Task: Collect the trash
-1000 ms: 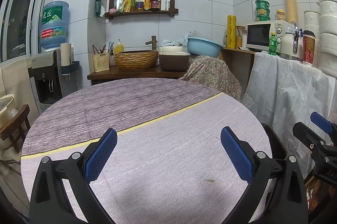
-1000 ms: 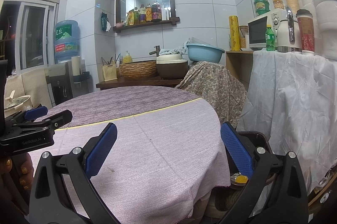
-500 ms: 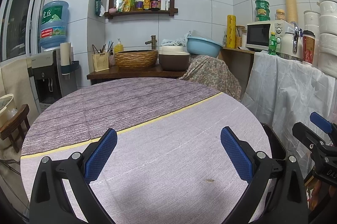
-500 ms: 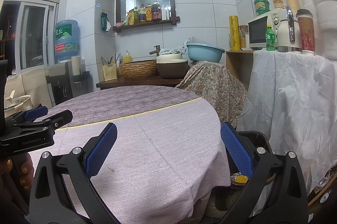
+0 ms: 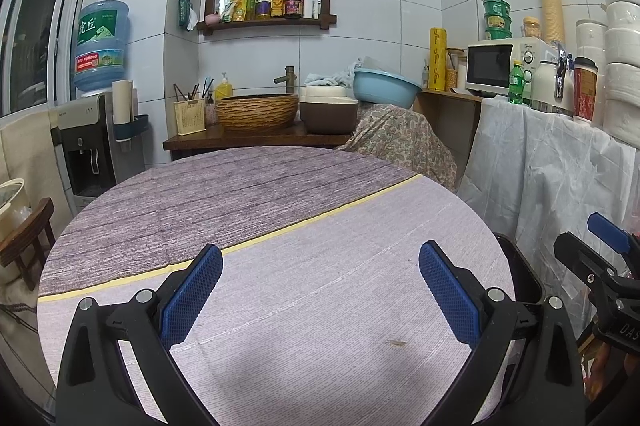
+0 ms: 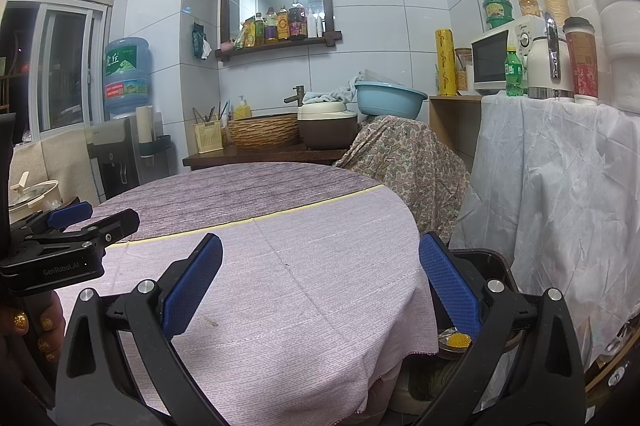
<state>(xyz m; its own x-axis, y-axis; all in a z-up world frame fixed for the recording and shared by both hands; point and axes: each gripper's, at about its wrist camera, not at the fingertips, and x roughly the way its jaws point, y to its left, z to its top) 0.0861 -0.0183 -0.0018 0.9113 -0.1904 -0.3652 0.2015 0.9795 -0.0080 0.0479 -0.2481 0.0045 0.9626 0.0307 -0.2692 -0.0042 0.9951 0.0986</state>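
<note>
A black trash bin stood just beyond the tabletop's right edge, with a round yellow-centred piece of trash visible inside. A small brown scrap lay on the cloth near the near edge. The left gripper hung over the tabletop, spread wide and holding nothing; the right gripper sat likewise released, straddling the right edge above the bin. The cloth's middle lay bare, with a yellow stripe crossing it. The left gripper's body read "GenRobot.AI" in the right wrist view. Far left, a water jug carried Chinese characters.
</note>
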